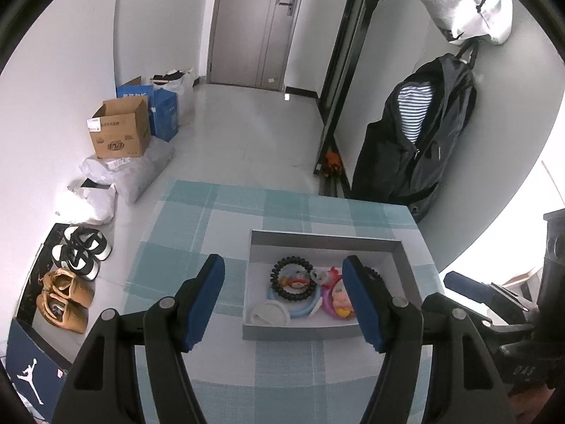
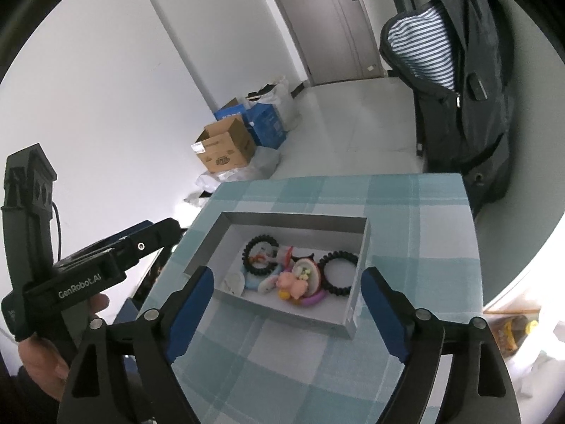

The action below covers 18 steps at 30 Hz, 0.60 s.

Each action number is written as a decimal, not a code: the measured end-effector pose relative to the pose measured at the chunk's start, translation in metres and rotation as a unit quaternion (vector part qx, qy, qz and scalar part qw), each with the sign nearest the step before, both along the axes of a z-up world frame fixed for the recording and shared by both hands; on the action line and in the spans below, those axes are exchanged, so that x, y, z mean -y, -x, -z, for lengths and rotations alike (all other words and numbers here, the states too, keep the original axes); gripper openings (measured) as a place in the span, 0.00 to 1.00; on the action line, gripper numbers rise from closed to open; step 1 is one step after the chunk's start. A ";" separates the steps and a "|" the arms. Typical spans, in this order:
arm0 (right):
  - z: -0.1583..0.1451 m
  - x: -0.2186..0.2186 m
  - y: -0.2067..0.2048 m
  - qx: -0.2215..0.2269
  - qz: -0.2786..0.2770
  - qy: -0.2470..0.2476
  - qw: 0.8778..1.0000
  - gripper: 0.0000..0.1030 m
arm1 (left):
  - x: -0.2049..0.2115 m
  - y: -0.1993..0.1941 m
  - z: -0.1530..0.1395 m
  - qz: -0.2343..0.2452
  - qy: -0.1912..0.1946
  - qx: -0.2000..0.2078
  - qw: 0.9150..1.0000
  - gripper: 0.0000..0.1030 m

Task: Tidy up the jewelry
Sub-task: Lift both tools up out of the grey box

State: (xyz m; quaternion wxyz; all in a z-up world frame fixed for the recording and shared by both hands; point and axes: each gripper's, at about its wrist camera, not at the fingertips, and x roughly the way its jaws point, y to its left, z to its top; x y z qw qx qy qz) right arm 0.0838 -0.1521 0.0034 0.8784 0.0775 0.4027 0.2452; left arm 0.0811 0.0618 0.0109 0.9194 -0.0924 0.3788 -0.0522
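Nearest: left tongs (image 1: 284, 298) spread about halfway, blue pads gripping nothing, held above the tabletop (image 1: 183, 226). Right tongs (image 2: 287, 302) spread wide, likewise holding nothing, the checked cloth showing between the pads. At the left edge of the right wrist view, seen only in part: a hand (image 2: 46, 360) around the black handle of the left tongs, its fingertips out of sight there.

Just beyond both pairs of pads: a shallow grey box (image 1: 326, 236) resting on the tabletop, heaped with jewelry (image 2: 293, 275). Made out inside: two black coiled bands, a pale blue ring, a white piece, a pink figure. The rest tangled together and hard to separate; one black band largely hidden behind the right-hand pad in the left wrist view.

Farther off, on the floor: shoes (image 1: 76, 275), a cardboard carton (image 1: 120, 132), blue boxes. On the wall: a dark jacket (image 1: 416, 134) over a striped lining. Farthest: a closed door (image 1: 257, 24).
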 end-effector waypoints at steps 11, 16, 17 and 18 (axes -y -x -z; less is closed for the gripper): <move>-0.009 0.014 0.027 0.050 0.006 0.002 0.999 0.98 | 0.014 0.021 -0.001 0.004 -0.018 0.011 1.000 0.63; -0.011 0.012 0.035 0.067 0.000 0.008 0.998 0.99 | 0.018 0.029 -0.001 0.010 -0.030 0.015 0.999 0.63; -0.012 0.012 0.036 0.070 0.000 0.009 0.998 1.00 | 0.018 0.030 -0.001 0.009 -0.031 0.015 0.999 0.63; -0.012 0.012 0.036 0.071 0.000 0.008 0.997 1.00 | 0.017 0.030 -0.001 0.008 -0.031 0.015 0.999 0.63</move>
